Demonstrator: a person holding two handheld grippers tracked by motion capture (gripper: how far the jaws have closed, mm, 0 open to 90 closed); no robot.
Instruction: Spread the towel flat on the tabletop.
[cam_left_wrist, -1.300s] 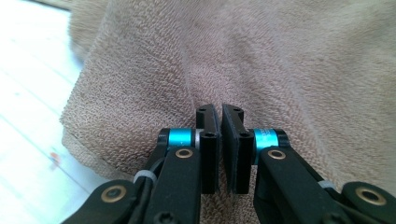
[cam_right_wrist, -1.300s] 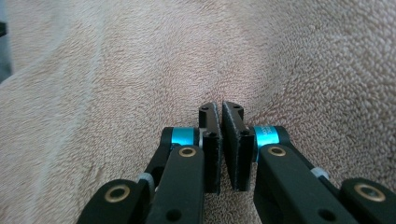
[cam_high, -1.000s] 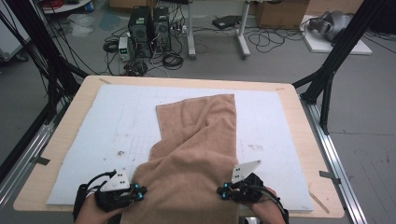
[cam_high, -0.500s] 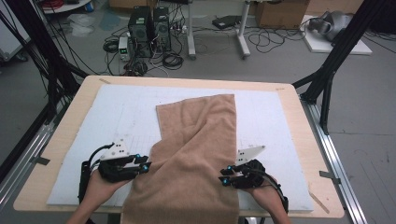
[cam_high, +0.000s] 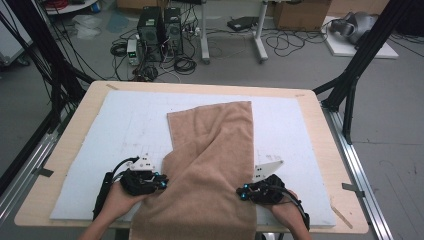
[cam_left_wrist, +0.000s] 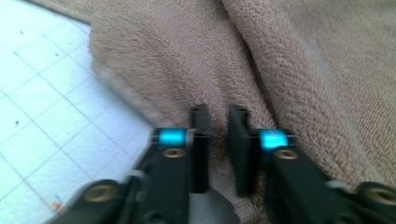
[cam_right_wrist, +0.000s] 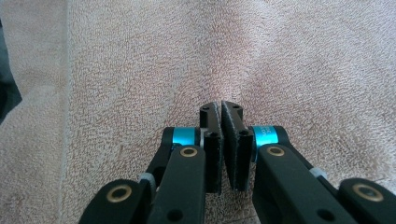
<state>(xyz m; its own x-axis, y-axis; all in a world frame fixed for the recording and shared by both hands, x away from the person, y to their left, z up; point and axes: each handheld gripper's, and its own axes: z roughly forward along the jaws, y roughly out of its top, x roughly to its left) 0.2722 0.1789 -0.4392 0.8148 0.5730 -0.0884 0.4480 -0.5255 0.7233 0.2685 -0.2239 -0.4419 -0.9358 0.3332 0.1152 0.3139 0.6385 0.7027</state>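
On the surface (cam_high: 75, 130): a white gridded mat (cam_high: 115, 130) lies under a tan towel (cam_high: 215, 145), which runs from the mat's middle back toward the person and hangs over the near edge.
Towel shape: the far part lies flat, the near part is rumpled, with one layer folded diagonally across another.
Left gripper (cam_high: 162, 182): at the towel's left edge near the person; its jaws have just been closing and now pinch a ridge of towel between them, as the left gripper view (cam_left_wrist: 218, 135) shows.
Right gripper (cam_high: 241, 192): at the towel's right edge, level with the left; its jaws have just been closing too, and sit nearly together with pile caught between them in the right gripper view (cam_right_wrist: 220, 126).
Step in hand: likely gripping both side edges to lift or spread the towel.
Doing it well: both grips should catch the same layer, and both hands should move evenly so the towel stays square.
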